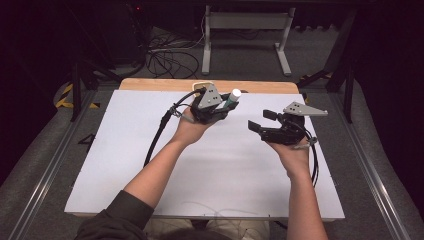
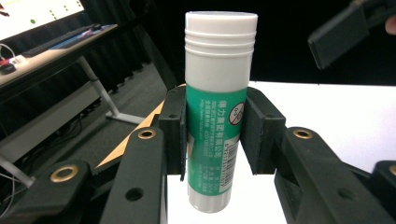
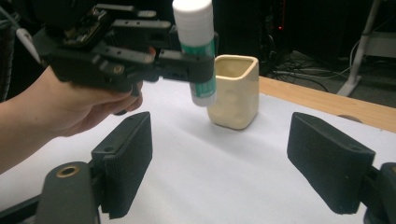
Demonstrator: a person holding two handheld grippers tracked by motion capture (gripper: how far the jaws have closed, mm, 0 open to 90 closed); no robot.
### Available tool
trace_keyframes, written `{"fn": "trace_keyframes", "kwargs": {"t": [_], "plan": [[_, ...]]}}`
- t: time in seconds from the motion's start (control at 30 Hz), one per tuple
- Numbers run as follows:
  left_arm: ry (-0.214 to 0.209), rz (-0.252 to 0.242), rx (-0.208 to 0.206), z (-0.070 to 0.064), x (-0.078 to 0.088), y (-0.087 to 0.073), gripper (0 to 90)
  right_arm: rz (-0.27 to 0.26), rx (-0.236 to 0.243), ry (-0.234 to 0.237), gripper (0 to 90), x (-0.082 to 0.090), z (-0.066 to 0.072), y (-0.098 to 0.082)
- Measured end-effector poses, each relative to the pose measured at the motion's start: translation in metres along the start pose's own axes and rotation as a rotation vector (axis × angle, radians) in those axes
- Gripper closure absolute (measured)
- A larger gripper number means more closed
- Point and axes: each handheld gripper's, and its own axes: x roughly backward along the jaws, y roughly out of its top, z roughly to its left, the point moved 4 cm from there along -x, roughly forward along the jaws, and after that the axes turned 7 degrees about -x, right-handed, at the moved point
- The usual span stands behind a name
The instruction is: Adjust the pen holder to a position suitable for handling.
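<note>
Above the far middle of the white table (image 1: 150,165), the left gripper (image 2: 212,133) pinches an upright glue stick (image 2: 218,93) near a cream cup (image 3: 236,91), while the right gripper (image 3: 219,161) hovers to its right, jaws spread wide.

Glue stick (image 2: 217,121) label: Chinese print, barcode, small red sign; unreadable.

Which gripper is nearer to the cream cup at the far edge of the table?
Left. The left gripper, shut on the glue stick, is raised just in front of the cream cup. The right gripper sits open, farther off to the side.
</note>
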Motion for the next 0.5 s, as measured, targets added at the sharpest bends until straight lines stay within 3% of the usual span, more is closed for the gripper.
{"fn": "trace_keyframes", "kwargs": {"t": [0.5], "plan": [[0.047,-0.056,0.051,0.017,0.003,-0.003,65.2,-0.015,0.011,-0.002,22.6,0.006,-0.003,-0.005]]}}
